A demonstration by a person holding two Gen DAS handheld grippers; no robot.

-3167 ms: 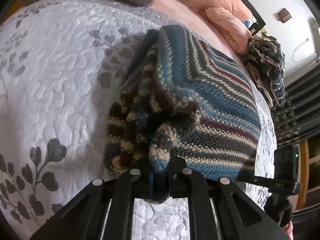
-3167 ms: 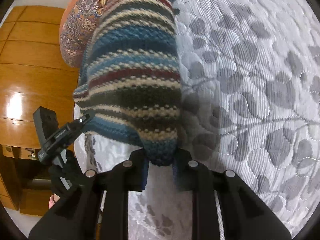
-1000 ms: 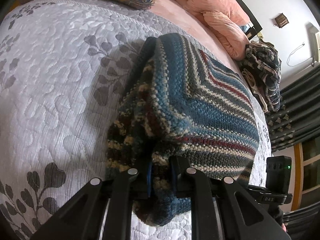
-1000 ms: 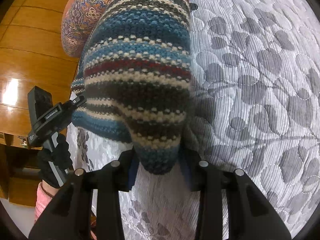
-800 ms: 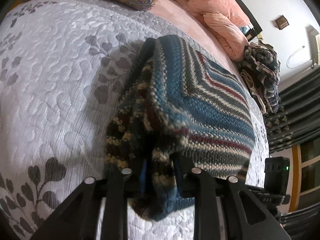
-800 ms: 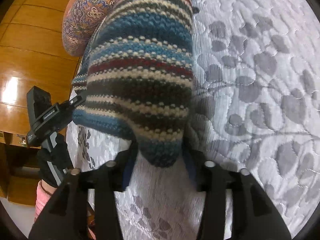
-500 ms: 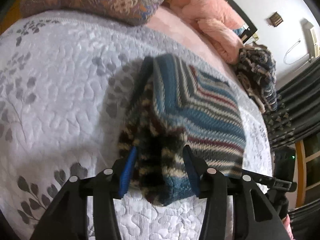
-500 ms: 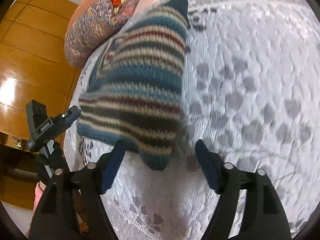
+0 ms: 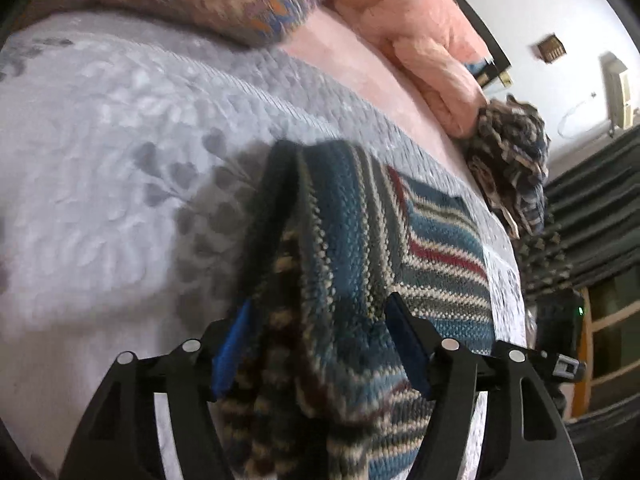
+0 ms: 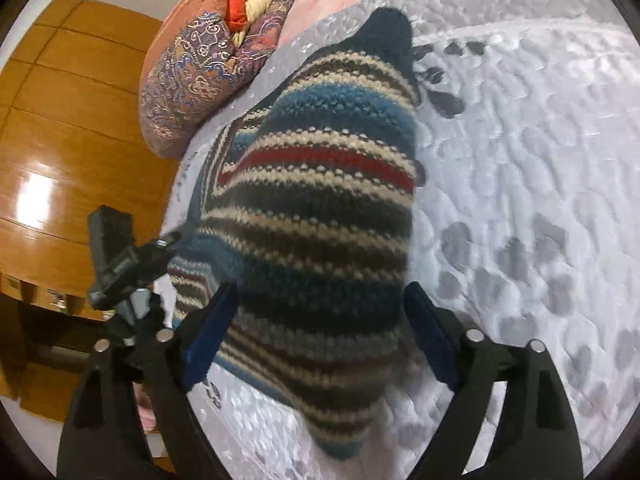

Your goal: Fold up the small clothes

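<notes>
Now the left tool stands spread wide, its blue-padded fingers on either side of the near edge of the knit without pinching it. The right tool is likewise spread, its pads flanking the opposite near corner of the same garment, and the wool hangs free between them.

The knit is a folded striped piece in teal, cream, brown and red. It lies on the quilt, a pale grey bedspread stitched with darker leaf shapes, and its near corners sag past the tools toward the cameras. In the left view, layered edges show along the fold on the left side. In the right view, a dark blue point of the knit reaches toward the far end of the bed.

Beyond it, a patterned pillow rests at the head of the quilt, beside a pink blanket. Another bundle of dark knitwear sits near the pink blanket, well apart from the folded piece. Each view catches the other tool at its edge. Wooden panels fill the left of the right view.
</notes>
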